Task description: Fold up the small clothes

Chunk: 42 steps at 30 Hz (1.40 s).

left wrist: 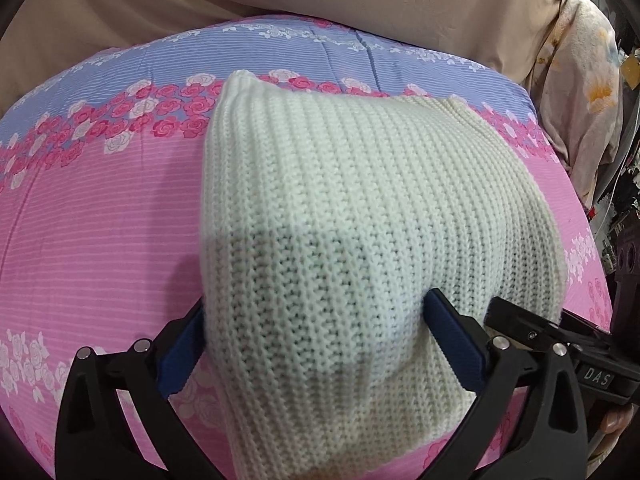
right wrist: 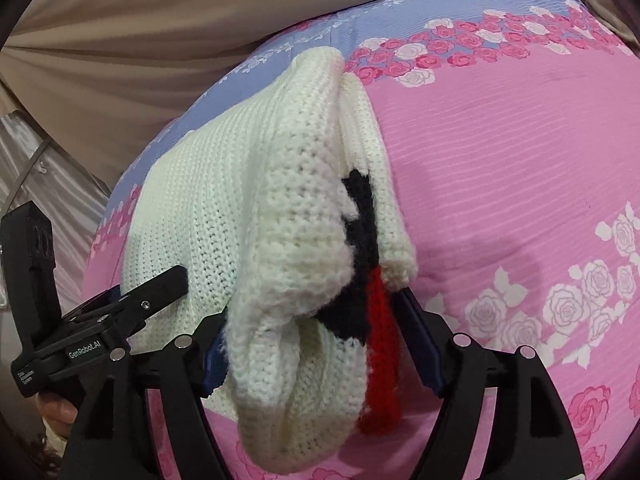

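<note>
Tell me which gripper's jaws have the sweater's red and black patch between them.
The right gripper: its jaws straddle the folded white sweater edge showing the red and black patch. The left gripper has only plain white knit between its jaws.

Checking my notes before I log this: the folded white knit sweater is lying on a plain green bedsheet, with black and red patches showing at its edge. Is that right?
Not quite. The bedsheet is not plain green: it is pink with a lilac band and a rose print, as the right wrist view shows. The rest holds: the folded white knit sweater lies on it, with the black patch and red patch showing at its edge.
</note>
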Tool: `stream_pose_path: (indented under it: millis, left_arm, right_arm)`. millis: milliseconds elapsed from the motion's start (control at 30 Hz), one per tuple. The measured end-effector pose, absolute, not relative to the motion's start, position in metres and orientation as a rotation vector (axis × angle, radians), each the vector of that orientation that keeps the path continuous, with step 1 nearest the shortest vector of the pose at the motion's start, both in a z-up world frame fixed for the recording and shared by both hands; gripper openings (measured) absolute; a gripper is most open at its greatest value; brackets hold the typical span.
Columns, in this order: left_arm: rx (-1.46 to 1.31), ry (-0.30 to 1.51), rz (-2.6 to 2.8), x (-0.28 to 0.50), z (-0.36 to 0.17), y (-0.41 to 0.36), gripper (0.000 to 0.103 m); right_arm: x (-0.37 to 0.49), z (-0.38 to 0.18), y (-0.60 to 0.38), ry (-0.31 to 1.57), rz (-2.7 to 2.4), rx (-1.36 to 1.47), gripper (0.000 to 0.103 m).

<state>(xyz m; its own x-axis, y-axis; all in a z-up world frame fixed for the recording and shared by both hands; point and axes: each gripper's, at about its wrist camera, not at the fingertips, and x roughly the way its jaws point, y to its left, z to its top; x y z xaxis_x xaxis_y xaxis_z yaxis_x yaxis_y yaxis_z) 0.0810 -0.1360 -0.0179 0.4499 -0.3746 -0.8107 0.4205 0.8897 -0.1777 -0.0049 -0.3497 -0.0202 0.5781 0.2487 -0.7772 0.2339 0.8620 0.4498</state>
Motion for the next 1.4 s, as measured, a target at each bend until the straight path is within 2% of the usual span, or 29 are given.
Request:
stream_pose_path:
  millis: [167,233,333,400,500,900,1000,1100,1267,1333,1400]
  left_arm:
    - [-0.008,1.016,-0.553,0.091,-0.023,-0.133,0.098]
    - [-0.036,1.023,-0.599,0.094,-0.022,-0.13,0.095]
    - [-0.054,1.004,-0.649,0.094,-0.015,-0.123,0.074]
    - [-0.06,0.982,-0.682,0.091,-0.006,-0.117,0.053]
    - [-0.087,0.937,-0.738,0.086,0.013,-0.108,0.044]
    - [-0.054,0.55,-0.987,0.031,0.148,-0.101,0.04]
    - [-0.004,0.5,-0.97,0.026,0.166,-0.106,0.041]
    - [0.003,0.594,-0.914,0.04,0.145,-0.105,0.041]
    - [0.009,0.887,-0.816,0.051,0.041,-0.086,0.041]
    - [-0.033,0.993,-0.789,0.048,0.002,-0.07,0.041]
    - [-0.071,1.024,-0.785,0.04,-0.014,-0.054,0.047]
  right_arm:
    - [0.003,-0.017,-0.35,0.966,0.018,0.549,0.075]
    - [0.006,-0.018,-0.354,0.968,0.06,0.568,0.057]
    - [0.007,-0.013,-0.351,0.962,0.082,0.572,0.042]
    - [0.004,-0.004,-0.346,0.945,0.074,0.552,0.037]
    - [-0.003,0.02,-0.341,0.882,0.077,0.531,0.032]
    - [-0.071,0.165,-0.318,0.461,0.029,0.331,0.021]
    - [-0.063,0.176,-0.315,0.479,-0.019,0.293,0.02]
    - [-0.055,0.14,-0.327,0.612,-0.026,0.381,0.02]
    - [-0.053,0.034,-0.318,0.867,0.023,0.523,0.02]
    - [-0.06,0.009,-0.312,0.923,0.033,0.539,0.022]
    - [-0.071,-0.001,-0.311,0.942,0.059,0.557,0.026]
